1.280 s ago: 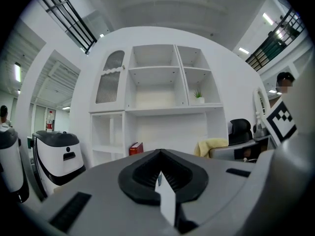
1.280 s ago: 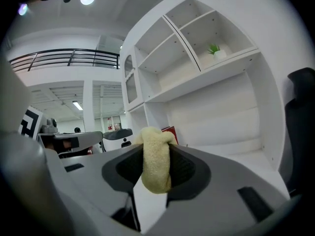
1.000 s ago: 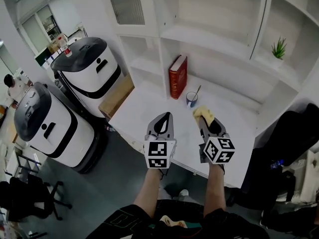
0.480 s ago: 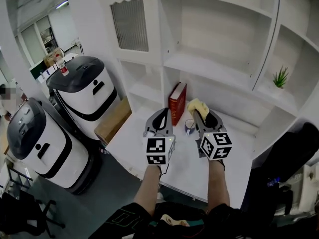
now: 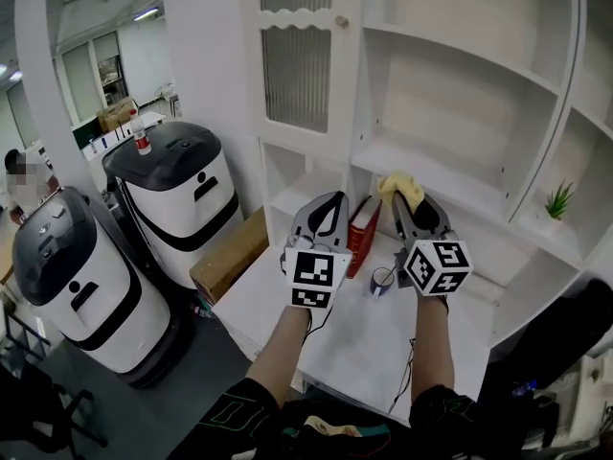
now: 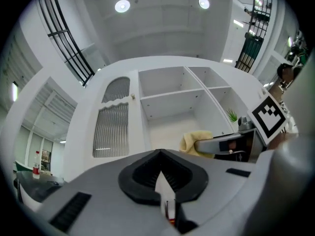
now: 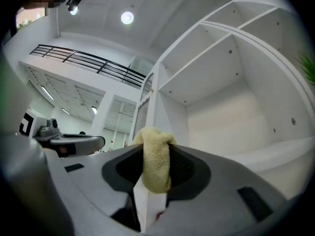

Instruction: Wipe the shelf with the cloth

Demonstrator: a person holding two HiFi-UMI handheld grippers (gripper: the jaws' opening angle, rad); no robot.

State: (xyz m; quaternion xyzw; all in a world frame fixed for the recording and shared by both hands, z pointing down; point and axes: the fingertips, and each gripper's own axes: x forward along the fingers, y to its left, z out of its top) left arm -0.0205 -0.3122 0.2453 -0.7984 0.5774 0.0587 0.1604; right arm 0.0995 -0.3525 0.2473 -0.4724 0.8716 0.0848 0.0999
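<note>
My right gripper [image 5: 406, 197] is shut on a yellow cloth [image 5: 401, 187], whose folded end sticks out past the jaw tips [image 7: 156, 162]. It is raised in front of the white shelf unit, near the middle shelf board [image 5: 450, 182]. The left gripper [image 5: 329, 207] is beside it, shut with nothing between its jaws [image 6: 162, 178]. In the left gripper view the cloth [image 6: 193, 140] shows to the right, with the empty white compartments [image 6: 172, 117] ahead.
A red book [image 5: 363, 235] stands on the lower white surface [image 5: 345, 324] beside a cup with a brush [image 5: 381, 280]. A small green plant [image 5: 558, 201] sits at the right. Two white and black robot-like machines [image 5: 182, 195] and a cardboard box [image 5: 228, 255] stand on the left.
Both grippers have risen from over the lower surface to the level of the middle shelf, and the cloth went up with the right one. The view has tilted upward.
</note>
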